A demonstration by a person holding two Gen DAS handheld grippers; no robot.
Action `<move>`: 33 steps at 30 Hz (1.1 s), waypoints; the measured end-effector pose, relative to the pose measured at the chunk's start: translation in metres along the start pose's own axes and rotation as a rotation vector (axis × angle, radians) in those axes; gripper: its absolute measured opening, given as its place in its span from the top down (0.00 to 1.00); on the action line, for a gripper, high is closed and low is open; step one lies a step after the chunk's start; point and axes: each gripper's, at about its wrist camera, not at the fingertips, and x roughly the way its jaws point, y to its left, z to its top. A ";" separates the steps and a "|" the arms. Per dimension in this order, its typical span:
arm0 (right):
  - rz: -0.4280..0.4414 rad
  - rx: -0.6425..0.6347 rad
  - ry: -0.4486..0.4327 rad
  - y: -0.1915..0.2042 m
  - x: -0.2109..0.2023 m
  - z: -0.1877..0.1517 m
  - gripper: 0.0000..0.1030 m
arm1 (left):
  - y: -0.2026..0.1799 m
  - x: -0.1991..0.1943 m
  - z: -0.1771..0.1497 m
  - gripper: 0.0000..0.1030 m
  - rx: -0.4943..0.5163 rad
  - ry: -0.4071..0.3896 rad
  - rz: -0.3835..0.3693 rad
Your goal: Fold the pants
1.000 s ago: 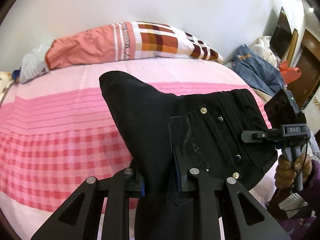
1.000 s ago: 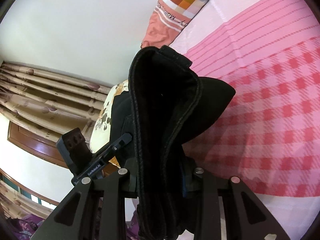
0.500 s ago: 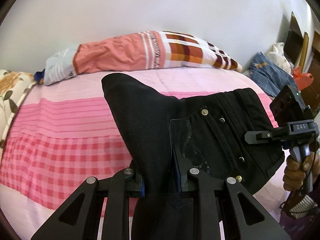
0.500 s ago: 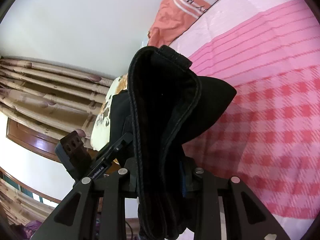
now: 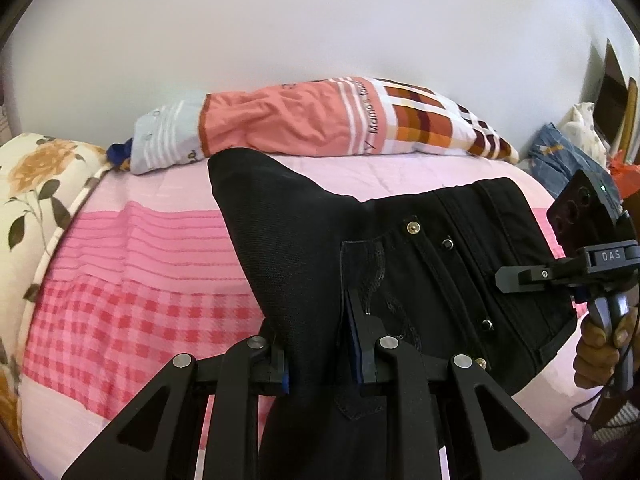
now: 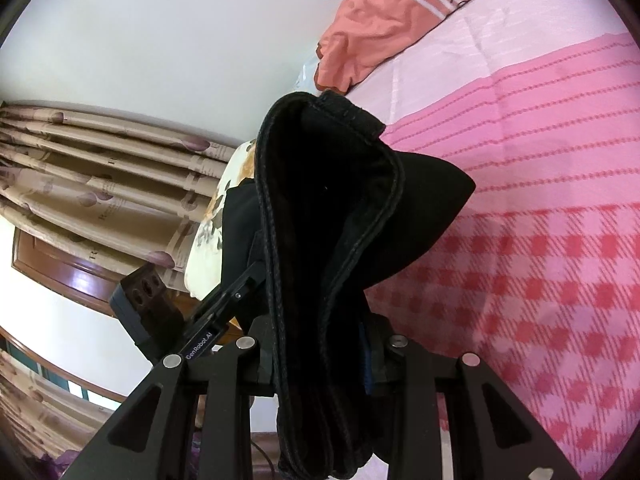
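While both of us hold the pants [image 5: 400, 280] up off the bed [image 5: 140, 264], the view has swung: over the last second the pillow [image 5: 320, 120] has dropped lower in the left camera and a floral cushion [image 5: 36, 184] has come into sight at the left edge, so we judge the left gripper [image 5: 320, 360] has tilted up and turned a little leftward. The grip itself has not changed. Our left gripper is clamped on a bunched edge of black cloth near the crotch seam, with the cloth filling the gap between the jaws. Our right gripper [image 6: 320, 364] is likewise closed on a thick roll of the waistband, which rises between its jaws and curls over above them. In the left view we also see the right gripper beside the buttoned fly, at the far right.

The pants hang in the air between the two grippers, doubled leg on leg as far as we can tell, with the lower legs out of sight below. Nothing lies on the bed yet. We judge the fold is at an early stage: the garment is raised and spread, and the next move calls for lowering it flat onto the pink sheet without letting the layers slip apart.
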 end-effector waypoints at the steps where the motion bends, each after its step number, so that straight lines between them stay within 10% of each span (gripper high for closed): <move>1: 0.000 -0.002 0.002 0.001 0.003 0.002 0.73 | 0.004 0.000 0.001 0.79 -0.005 -0.001 0.003; 33: -0.003 -0.036 0.014 0.010 0.108 0.087 0.73 | 0.109 0.057 0.047 0.79 -0.086 -0.011 0.107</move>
